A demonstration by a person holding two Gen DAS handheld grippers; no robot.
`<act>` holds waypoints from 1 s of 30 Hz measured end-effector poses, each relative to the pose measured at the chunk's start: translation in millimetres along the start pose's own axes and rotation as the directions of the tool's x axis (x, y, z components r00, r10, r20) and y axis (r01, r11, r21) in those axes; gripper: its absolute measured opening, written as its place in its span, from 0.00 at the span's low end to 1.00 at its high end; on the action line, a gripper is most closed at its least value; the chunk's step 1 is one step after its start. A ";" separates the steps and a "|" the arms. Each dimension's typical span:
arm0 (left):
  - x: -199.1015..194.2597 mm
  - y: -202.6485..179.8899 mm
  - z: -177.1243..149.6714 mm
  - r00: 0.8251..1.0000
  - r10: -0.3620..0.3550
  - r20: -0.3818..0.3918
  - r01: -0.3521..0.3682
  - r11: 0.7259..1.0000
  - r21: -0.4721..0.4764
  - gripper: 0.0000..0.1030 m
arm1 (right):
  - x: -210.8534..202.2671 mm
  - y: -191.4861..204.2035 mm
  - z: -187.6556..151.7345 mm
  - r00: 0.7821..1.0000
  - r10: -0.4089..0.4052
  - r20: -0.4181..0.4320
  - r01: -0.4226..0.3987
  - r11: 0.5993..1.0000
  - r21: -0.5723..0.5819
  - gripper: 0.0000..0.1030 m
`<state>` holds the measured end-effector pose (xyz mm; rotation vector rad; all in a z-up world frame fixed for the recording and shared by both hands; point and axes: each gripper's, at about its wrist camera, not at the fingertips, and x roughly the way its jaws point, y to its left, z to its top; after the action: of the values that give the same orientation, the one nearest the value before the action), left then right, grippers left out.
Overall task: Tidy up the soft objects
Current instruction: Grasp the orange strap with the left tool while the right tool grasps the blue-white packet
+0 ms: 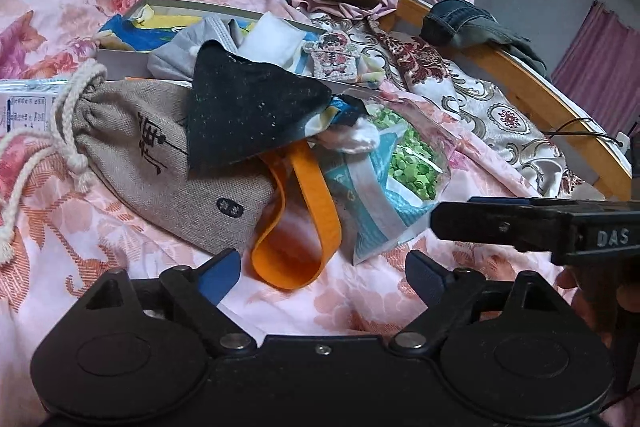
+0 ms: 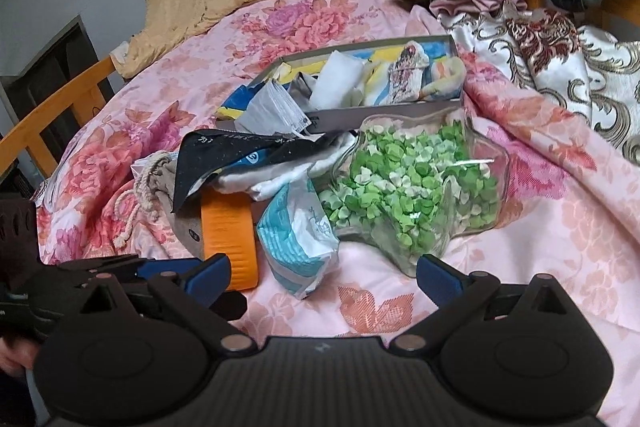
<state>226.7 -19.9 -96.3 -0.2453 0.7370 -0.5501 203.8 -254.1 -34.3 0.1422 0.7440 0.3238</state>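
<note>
Both grippers stood with jaws wide, holding nothing, over the bed (image 2: pixel 560 219).

The left gripper (image 1: pixel 320 273) hung just before the orange strap (image 1: pixel 298 227); the right gripper (image 2: pixel 322 277) faced the blue-white packet (image 2: pixel 298 239). Beyond lay the linen drawstring pouch (image 1: pixel 160 163), black cloth (image 1: pixel 248 115), a clear container of green paper stars (image 2: pixel 408 187), then the shallow box (image 2: pixel 400 115).

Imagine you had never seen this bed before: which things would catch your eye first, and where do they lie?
Brightest is the clear star-shaped container of green paper stars, lying on the pink floral bedspread just ahead of the right gripper. Left of it, an orange band loops out from under a black cloth that lies over a beige drawstring pouch.
</note>
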 end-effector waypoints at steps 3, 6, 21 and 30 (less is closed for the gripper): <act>2.2 1.1 0.0 1.000 -0.003 0.015 0.004 1.000 -0.005 0.86 | 5.1 -1.1 0.0 1.000 0.008 -0.015 -0.008 1.000 0.014 0.94; 6.2 5.6 1.3 1.000 -0.010 0.030 0.011 0.999 -0.037 0.82 | 9.6 -1.0 0.2 1.000 0.017 -0.024 -0.016 0.999 0.029 0.90; 14.2 16.6 -0.8 0.999 -0.003 0.044 0.006 0.997 -0.075 0.44 | 29.4 -9.1 3.1 0.998 0.063 -0.030 -0.059 0.992 0.109 0.68; 15.0 14.7 -4.1 0.998 0.038 0.048 -0.035 0.997 -0.064 0.30 | 35.6 -2.7 1.9 0.992 0.124 -0.020 -0.121 0.987 0.110 0.46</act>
<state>238.7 -16.1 -113.6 -0.3025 0.7106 -0.4845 230.2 -244.6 -56.4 0.2877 0.7810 0.4031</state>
